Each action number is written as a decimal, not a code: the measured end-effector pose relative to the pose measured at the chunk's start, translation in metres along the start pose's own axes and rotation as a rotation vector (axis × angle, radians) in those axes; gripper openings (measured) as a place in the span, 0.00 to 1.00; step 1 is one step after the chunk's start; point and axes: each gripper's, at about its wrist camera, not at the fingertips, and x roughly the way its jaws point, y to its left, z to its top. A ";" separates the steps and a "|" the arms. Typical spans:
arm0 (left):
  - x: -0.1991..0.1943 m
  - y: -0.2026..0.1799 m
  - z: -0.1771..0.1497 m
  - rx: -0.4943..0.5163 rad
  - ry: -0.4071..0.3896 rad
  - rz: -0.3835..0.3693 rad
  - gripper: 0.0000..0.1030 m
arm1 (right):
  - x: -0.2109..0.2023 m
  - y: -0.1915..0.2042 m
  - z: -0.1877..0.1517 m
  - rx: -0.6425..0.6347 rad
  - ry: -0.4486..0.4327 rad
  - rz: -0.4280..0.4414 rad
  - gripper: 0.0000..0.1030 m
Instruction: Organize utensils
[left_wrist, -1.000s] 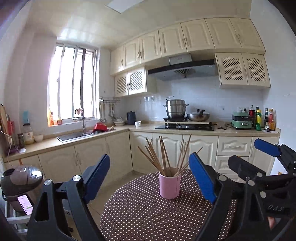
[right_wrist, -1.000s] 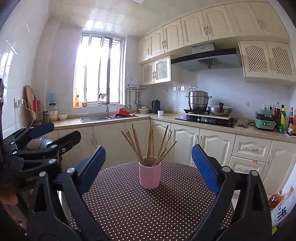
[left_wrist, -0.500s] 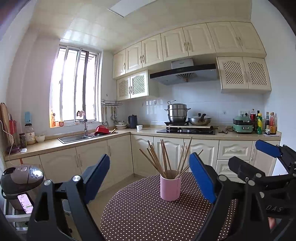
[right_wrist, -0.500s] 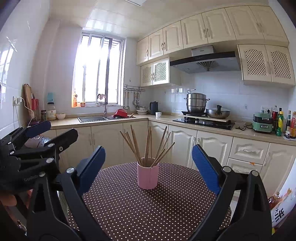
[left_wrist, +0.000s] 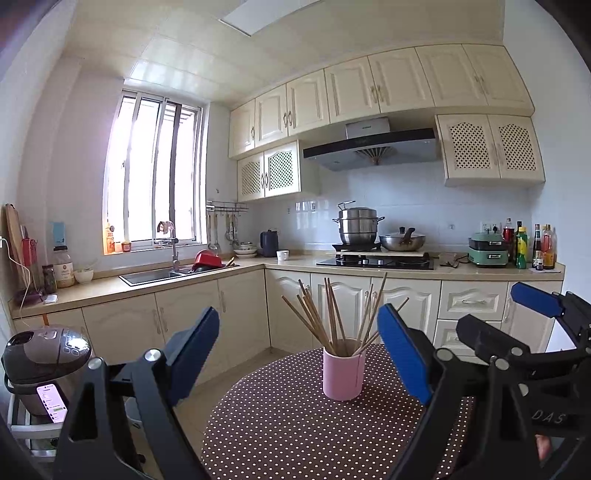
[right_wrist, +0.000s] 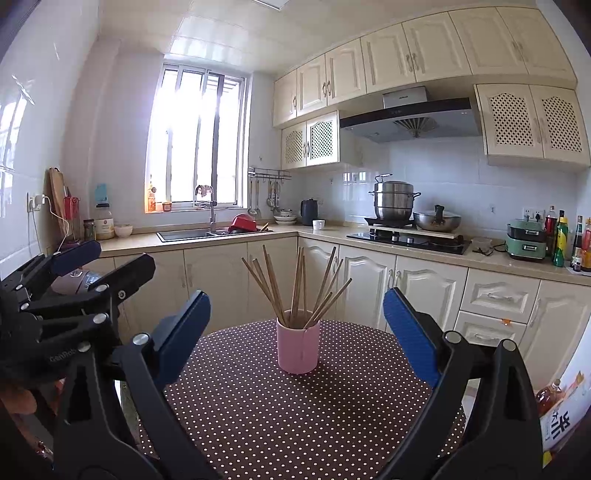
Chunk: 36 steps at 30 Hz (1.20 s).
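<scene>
A steel steamer pot (left_wrist: 357, 225) and wok (left_wrist: 402, 242) sit on the stove (left_wrist: 375, 261) beyond the sink (left_wrist: 155, 275).

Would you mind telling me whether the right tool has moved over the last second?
Yes. In the right wrist view the pink cup has slid left against the tool's fixed blue fingers and now sits centred, so the tool swung slightly right.

Side-by-side wrist views, level, kitchenward; shared pink cup (left_wrist: 343, 373) on table (right_wrist: 295, 424)
</scene>
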 end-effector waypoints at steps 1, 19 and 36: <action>0.000 0.000 0.000 0.001 0.000 0.001 0.83 | 0.000 0.000 0.000 0.001 0.002 0.000 0.90; 0.001 -0.002 -0.003 0.005 0.000 0.006 0.83 | 0.003 0.003 -0.004 0.009 0.014 0.002 0.90; 0.002 -0.001 -0.005 0.010 -0.001 0.013 0.83 | 0.005 0.005 -0.007 0.016 0.022 0.007 0.90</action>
